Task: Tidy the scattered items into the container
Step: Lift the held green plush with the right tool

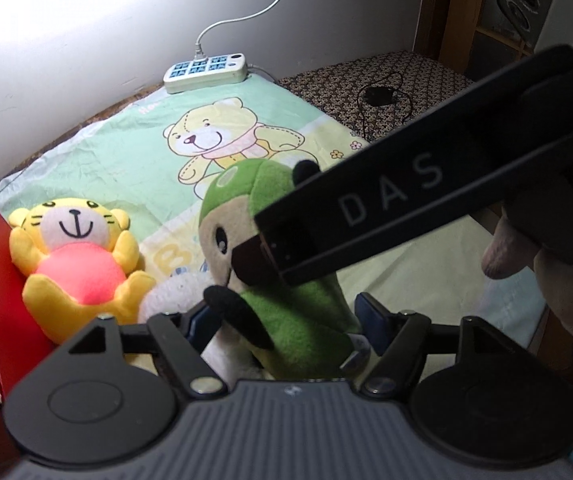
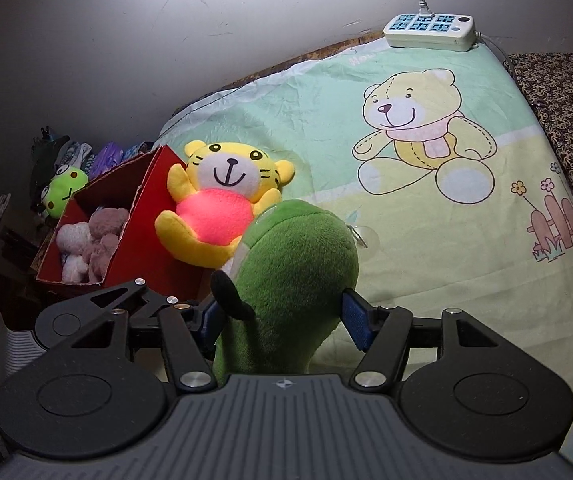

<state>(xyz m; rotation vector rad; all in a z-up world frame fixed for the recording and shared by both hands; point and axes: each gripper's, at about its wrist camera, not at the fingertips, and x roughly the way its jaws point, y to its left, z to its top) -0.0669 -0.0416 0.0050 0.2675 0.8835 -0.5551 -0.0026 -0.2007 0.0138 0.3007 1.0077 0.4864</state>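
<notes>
A green plush toy [image 1: 286, 320] with a beige face stands on the bed sheet. My left gripper [image 1: 286, 320] has its fingers on both sides of the toy's body. My right gripper [image 2: 282, 320] holds the same green plush [image 2: 298, 272] from behind, blue pads [image 2: 356, 322] pressed at its sides. The right gripper's black body [image 1: 426, 200] crosses the left wrist view over the toy's head. A yellow tiger plush [image 2: 222, 208] with a pink belly leans on the red box [image 2: 142, 240]. The box holds pale pink plush toys [image 2: 90, 240].
A white power strip [image 2: 430, 30] with its cable lies at the far edge of the bear-print sheet [image 2: 426, 240]. A green frog toy [image 2: 64, 192] and clutter sit beyond the box. A patterned dark cover [image 1: 366, 80] with a black cable lies at the right.
</notes>
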